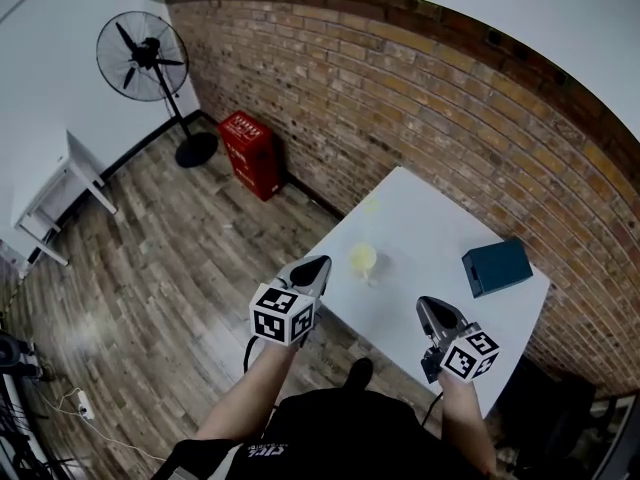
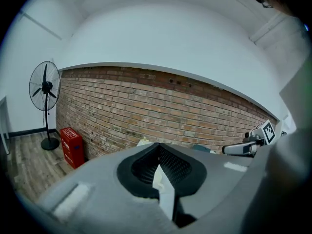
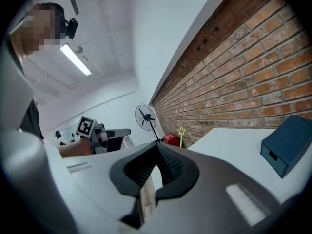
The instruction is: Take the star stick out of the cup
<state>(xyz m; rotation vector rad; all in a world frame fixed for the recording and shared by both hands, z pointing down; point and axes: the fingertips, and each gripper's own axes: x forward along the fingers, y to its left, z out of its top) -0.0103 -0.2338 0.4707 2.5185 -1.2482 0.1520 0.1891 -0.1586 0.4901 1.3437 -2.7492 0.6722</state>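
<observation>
Nearest, the person's bare forearms reach forward, one pair of tongs in each hand. The left gripper [image 1: 320, 264] has its jaws pressed together at the tips with nothing between them, and it hangs just over the left corner of the white table [image 1: 420, 218]. The right gripper [image 1: 427, 305] is likewise closed tip to tip and empty, and it sits over the table's near edge, well to the right of the other. Just beyond the left gripper, close to the near edge and toward the left corner, stands the pale yellow cup [image 1: 363, 259]. The star stick [image 3: 181, 131] is in it, upright, its yellow star rising above the rim. Neither pair of tongs touches the cup or the stick. Further across the table, by the right corner on the wall side, lies a dark blue box [image 1: 497, 266], well apart from the cup. Behind the table runs a brick wall [image 1: 400, 98]. Left of the table, on the wooden floor [image 1: 170, 258], a red crate [image 1: 250, 155] stands against that wall. A black pedestal fan [image 1: 150, 68] stands beyond the crate in the room's corner. A white desk [image 1: 55, 193] is set against the white wall at the far left.
</observation>
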